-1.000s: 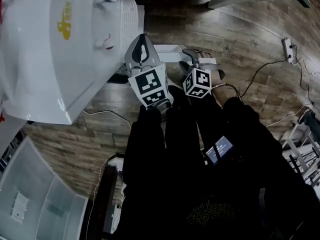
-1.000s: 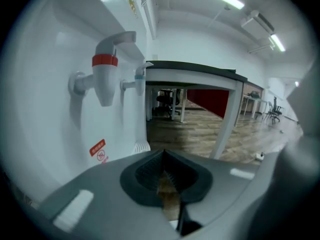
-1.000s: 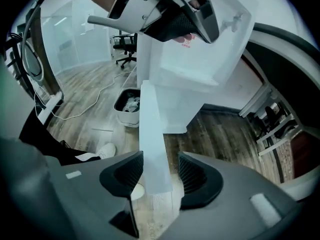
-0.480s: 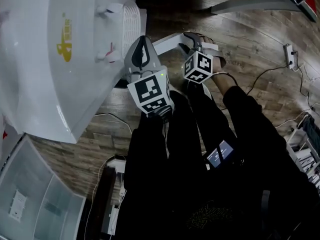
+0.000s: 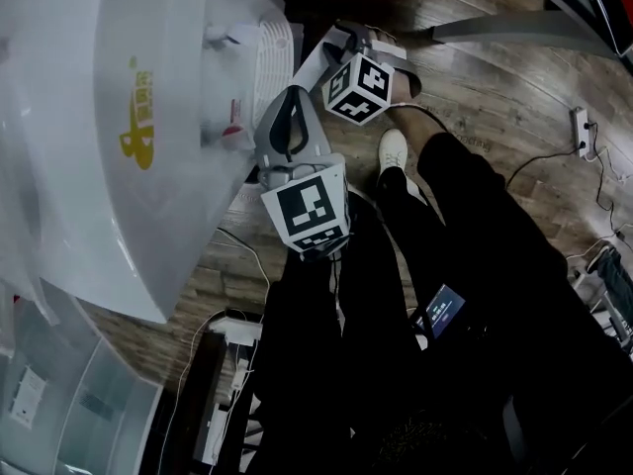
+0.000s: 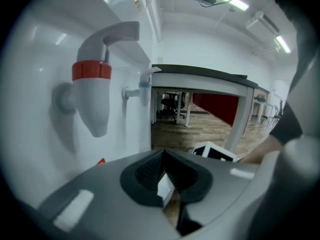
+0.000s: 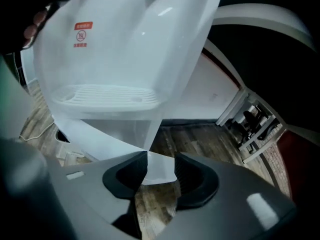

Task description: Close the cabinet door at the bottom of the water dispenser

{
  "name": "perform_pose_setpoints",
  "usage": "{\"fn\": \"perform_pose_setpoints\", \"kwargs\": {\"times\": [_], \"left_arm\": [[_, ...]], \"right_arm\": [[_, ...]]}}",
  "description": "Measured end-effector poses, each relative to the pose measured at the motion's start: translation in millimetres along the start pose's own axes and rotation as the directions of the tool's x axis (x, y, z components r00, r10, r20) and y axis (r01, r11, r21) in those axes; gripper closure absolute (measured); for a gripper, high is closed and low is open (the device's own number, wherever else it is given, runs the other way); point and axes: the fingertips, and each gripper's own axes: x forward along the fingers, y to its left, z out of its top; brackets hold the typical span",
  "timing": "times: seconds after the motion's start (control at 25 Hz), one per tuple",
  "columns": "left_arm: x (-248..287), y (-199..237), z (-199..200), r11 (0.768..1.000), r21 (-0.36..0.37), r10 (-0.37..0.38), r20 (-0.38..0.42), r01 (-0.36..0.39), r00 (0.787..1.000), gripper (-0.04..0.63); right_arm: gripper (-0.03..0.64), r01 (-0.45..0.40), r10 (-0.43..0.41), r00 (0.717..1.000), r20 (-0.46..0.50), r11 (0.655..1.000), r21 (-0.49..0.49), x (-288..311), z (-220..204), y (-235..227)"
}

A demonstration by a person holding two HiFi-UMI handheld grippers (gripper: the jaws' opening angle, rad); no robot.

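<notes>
The white water dispenser (image 5: 99,117) fills the left of the head view. Its red tap (image 6: 92,99) and blue tap (image 6: 145,86) show in the left gripper view. Below its drip tray (image 7: 105,94), the white cabinet door (image 7: 100,134) stands partly swung in. My right gripper (image 5: 342,36) is at the door's free edge (image 5: 315,59). Its jaws (image 7: 160,160) are closing with the door's lower corner between them. My left gripper (image 5: 289,94) hangs in front of the taps. Its pads (image 6: 163,154) meet at the tips and hold nothing.
A power strip (image 5: 582,127) with cables lies on the wooden floor at the right. A grey table leg (image 5: 514,30) crosses the top. A clear plastic bin (image 5: 59,404) stands at the lower left. The person's white shoe (image 5: 393,149) is near the door.
The right gripper has travelled up and left in the head view, toward the dispenser, and the door has swung in with it. The left gripper has stayed put.
</notes>
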Motion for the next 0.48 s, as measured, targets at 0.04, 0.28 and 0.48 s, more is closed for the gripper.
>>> {"fn": "perform_pose_setpoints", "kwargs": {"times": [0.04,0.28,0.48], "left_arm": [[1.1,-0.8,0.6,1.0,-0.005,0.001,-0.001,-0.001,1.0,0.588],[4.4,-3.7,4.4,1.0,-0.004,-0.006,0.004,0.006,1.0,0.588],[11.0,-1.9,6.7,1.0,-0.024,0.0,0.0,0.0,1.0,0.588]], "right_arm": [[0.464,0.001,-0.001,1.0,0.014,1.0,-0.007,5.7,8.1,-0.9],[0.451,-0.054,0.033,0.995,0.096,0.973,0.225,30.3,34.6,-12.7],[0.459,-0.006,-0.04,0.995,0.088,0.883,0.47,20.1,12.1,-46.4]]}}
